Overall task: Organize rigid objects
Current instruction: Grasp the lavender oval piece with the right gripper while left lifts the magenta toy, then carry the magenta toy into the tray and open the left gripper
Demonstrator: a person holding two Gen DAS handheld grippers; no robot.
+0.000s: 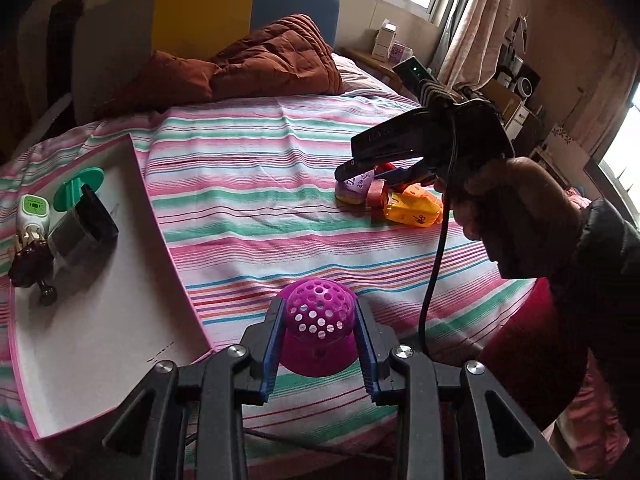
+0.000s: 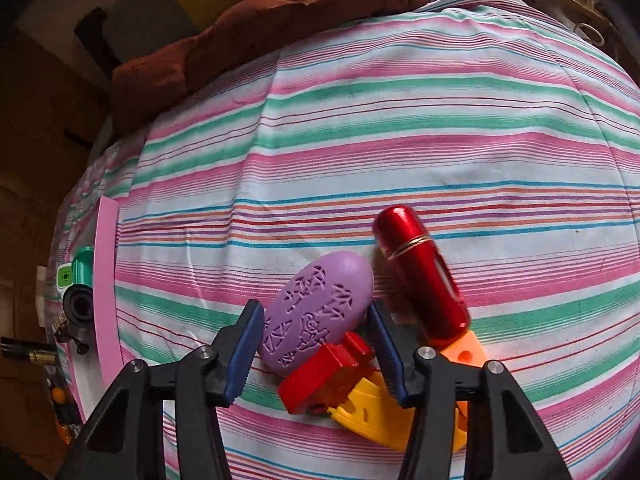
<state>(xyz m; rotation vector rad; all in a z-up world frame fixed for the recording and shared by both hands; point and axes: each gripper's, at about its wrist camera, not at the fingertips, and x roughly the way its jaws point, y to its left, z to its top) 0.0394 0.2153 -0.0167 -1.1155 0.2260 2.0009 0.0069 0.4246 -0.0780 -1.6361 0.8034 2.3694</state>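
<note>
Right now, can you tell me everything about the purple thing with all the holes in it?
The purple thing looks like shiny magenta plastic: a round dome on top, dotted with many small round holes, flaring out into a wider solid skirt below. It stands upright, dome up. The left gripper is shut on it, one blue-edged finger pressed to each side. It sits over the striped bedsheet, just right of the white tray. Whether its base touches the sheet I cannot tell.

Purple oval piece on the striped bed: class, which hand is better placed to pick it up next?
The right. Its gripper already has the purple oval piece between its jaws, while the left gripper is shut on the perforated magenta dome.
</note>
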